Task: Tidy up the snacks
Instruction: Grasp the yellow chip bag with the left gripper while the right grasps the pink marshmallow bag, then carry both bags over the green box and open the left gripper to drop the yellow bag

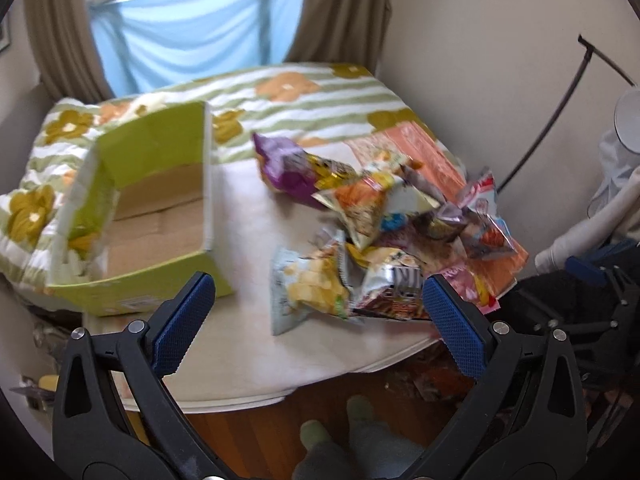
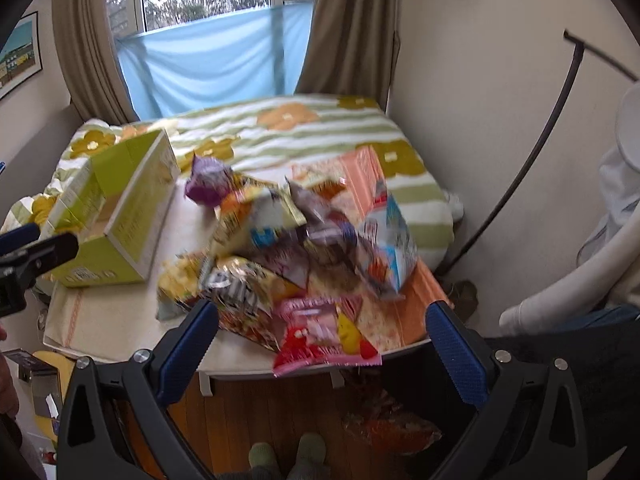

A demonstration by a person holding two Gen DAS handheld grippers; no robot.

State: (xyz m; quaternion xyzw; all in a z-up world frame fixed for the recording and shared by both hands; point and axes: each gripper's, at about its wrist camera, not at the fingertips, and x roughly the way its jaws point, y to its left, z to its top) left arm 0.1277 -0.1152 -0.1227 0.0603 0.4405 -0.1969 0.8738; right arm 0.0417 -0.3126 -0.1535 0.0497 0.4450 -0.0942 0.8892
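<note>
Both grippers [image 1: 318, 308] [image 2: 322, 336] wide, empty, above snack heap [image 1: 384, 224]; green box [image 1: 152, 216] open-topped, long axis running away from camera.

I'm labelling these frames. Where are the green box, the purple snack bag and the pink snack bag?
green box [image 1: 160, 148]: left wrist view, inner back wall.
purple snack bag [image 1: 280, 164]: left wrist view, bag's middle.
pink snack bag [image 2: 320, 332]: right wrist view, bag's front face.

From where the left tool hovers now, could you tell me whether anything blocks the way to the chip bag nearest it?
Nothing visible does. The left tool, open, faces the pale chip bag at the near edge of the snack pile; only bare table lies between. The green box stands off left.
</note>
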